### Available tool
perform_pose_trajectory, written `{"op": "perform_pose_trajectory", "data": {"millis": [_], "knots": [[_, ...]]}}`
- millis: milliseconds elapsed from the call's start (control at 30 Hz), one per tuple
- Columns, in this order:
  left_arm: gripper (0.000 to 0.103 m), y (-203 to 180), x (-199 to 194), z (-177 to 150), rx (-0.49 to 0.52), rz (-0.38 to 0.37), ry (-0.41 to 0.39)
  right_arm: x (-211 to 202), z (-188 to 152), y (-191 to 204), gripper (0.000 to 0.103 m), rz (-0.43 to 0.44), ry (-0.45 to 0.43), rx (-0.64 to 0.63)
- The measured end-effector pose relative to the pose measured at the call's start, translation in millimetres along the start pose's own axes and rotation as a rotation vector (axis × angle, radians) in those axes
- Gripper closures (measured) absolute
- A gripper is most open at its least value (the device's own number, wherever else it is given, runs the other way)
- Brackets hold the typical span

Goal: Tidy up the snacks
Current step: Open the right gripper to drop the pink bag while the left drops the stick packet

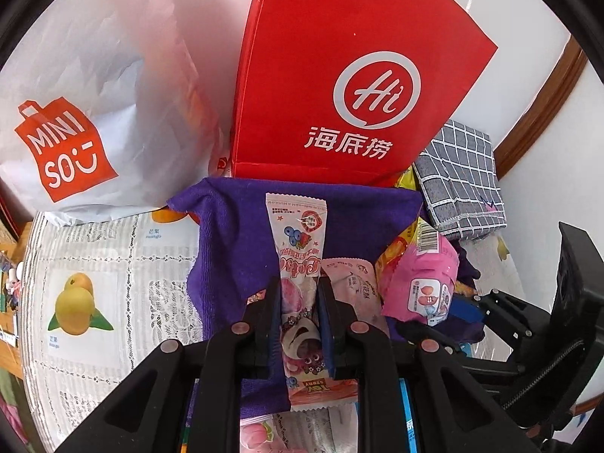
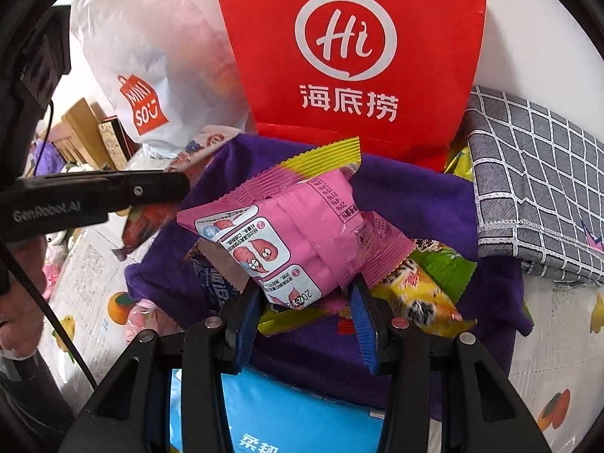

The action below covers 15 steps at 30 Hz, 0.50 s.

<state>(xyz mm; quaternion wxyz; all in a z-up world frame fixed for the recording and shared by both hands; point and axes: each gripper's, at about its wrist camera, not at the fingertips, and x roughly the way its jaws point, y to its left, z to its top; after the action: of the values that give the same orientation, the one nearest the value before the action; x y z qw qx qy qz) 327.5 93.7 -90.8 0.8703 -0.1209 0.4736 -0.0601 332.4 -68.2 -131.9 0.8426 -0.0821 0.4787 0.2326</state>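
Note:
My left gripper is shut on a long pink-and-white snack stick packet with a bear print, held over the purple cloth. My right gripper is shut on a pink snack packet with a yellow end, lifted above the cloth; the same packet shows in the left wrist view. More snacks lie on the cloth: a yellow-green packet and a pale pink packet. A red Haidilao bag and a white Miniso bag stand behind.
A grey checked cloth lies folded at the right. A blue tissue pack sits at the near edge. The table has a fruit-print cover. The left gripper's body reaches in from the left. A wall is behind the bags.

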Motion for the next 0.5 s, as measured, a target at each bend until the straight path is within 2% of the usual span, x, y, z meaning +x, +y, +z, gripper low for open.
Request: {"op": "perform_pose_trajectory", "data": {"millis": [167,300,500], "knots": [[0.085,0.2,3.1,-0.3,-0.003,-0.002,0.01,5.6,2.3,-7.0,0.056,-0.006,0.026,0.015],[0.084,1.5,3.7,0.1,-0.009,-0.003,0.01,8.5,2.0,-5.8,0.049,0.013,0.053,0.006],[0.084,5.1,8.3,1.0,-0.027,-0.005,0.023,-7.4,4.5,-5.3,0.043,0.023,0.018,0.002]]}}
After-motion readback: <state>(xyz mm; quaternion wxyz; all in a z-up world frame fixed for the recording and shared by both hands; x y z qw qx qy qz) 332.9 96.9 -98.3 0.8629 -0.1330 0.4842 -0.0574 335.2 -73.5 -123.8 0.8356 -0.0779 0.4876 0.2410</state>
